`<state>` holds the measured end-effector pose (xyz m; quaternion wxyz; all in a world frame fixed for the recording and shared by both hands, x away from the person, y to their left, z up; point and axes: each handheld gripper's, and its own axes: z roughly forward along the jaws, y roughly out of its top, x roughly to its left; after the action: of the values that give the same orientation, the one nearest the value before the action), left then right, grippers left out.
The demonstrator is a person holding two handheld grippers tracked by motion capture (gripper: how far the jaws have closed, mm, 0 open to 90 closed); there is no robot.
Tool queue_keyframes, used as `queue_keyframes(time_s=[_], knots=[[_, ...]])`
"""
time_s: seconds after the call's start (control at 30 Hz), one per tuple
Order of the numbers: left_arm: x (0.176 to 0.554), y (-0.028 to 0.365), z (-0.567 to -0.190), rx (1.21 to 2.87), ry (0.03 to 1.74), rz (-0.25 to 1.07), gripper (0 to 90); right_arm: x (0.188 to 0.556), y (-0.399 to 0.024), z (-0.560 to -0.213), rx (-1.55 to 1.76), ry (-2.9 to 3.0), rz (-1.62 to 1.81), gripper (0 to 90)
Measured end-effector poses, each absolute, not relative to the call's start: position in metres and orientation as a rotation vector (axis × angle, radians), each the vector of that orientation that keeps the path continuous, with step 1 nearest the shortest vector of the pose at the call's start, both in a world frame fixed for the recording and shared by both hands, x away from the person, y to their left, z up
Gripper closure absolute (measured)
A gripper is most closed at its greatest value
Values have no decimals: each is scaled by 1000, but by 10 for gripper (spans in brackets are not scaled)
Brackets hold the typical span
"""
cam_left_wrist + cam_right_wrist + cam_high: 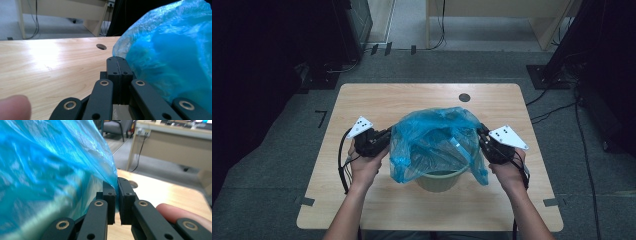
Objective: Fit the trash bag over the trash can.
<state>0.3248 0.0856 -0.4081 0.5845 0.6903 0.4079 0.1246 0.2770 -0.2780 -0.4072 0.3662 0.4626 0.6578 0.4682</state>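
Note:
A pale green bin [439, 181] stands at the middle of the wooden table [377, 100], with a blue plastic bag [432, 140] spread over its mouth and draped down its sides. My left gripper [388, 136] is shut at the bag's left edge. In the left gripper view its jaws [117, 60] press together right where the bag [170, 55] meets their tip. My right gripper [482, 136] holds the bag's right edge. The right gripper view has the blue film [50, 170] running down between the jaws [116, 186], which are shut on it.
A round cable hole [464, 97] lies in the tabletop behind the bin. A light wooden desk [502, 15] stands beyond the table. Cables [557, 107] trail over the grey floor at the right, and dark equipment stands at both far corners.

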Motion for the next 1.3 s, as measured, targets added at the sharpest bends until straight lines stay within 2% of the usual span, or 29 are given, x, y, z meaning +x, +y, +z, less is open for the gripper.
queue_keyframes(time_s=[0.43,0.93,1.3], knots=[[344,76,-425,1601,1001,199,900,289,-270,-426,1237,1747,1252,900],[362,63,-452,1668,1093,120,900,281,-268,-417,1204,1721,1187,900],[352,74,-469,1646,1135,123,900,289,-273,-448,1296,1741,1115,900]])
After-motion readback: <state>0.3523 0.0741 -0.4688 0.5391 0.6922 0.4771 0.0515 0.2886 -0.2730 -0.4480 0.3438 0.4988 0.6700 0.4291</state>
